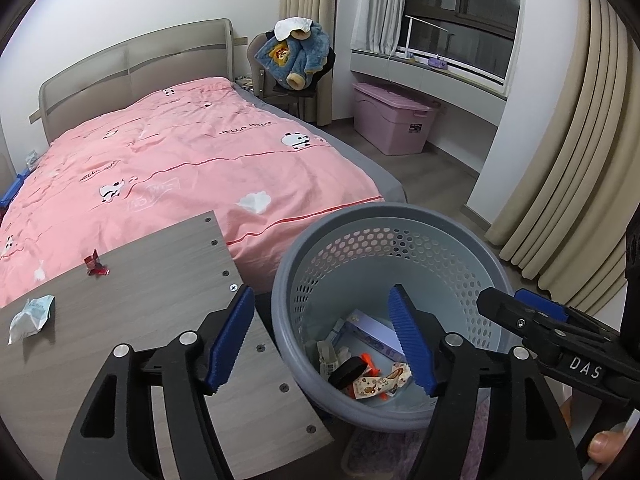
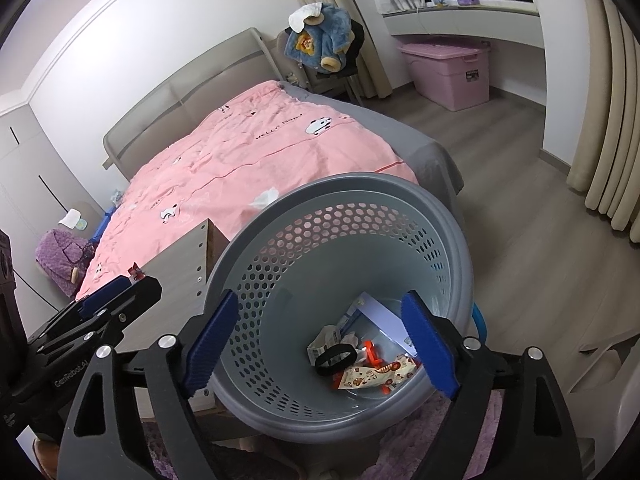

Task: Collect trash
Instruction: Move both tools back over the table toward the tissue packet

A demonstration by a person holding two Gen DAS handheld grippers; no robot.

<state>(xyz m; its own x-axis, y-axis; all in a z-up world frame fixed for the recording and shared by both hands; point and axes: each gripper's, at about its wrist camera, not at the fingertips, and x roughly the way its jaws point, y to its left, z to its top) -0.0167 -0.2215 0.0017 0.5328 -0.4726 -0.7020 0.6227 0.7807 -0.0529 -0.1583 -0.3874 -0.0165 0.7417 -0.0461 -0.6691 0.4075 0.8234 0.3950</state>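
Two grippers, left gripper (image 1: 322, 338) and right gripper (image 2: 320, 342), hang over the grey basket (image 2: 460, 248), jaws apart and empty. Trash lies inside it. More waits on the worktop (image 1: 160, 280): a red wrapper (image 1: 95, 265) and a crumpled white packet (image 1: 31, 314).

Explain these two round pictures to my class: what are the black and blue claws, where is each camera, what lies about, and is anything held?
No robot here: a person holds a hand-operated gripper in each hand, each with a camera looking along its fingers. One picture is from the left gripper, the other from the right gripper. Both hang open over a grey basket and hold nothing. In the basket lie a patterned wrapper, a black ring and other scraps. On the wooden board beside it wait a red wrapper and a crumpled white packet. Behind is a bed with a pink duvet.
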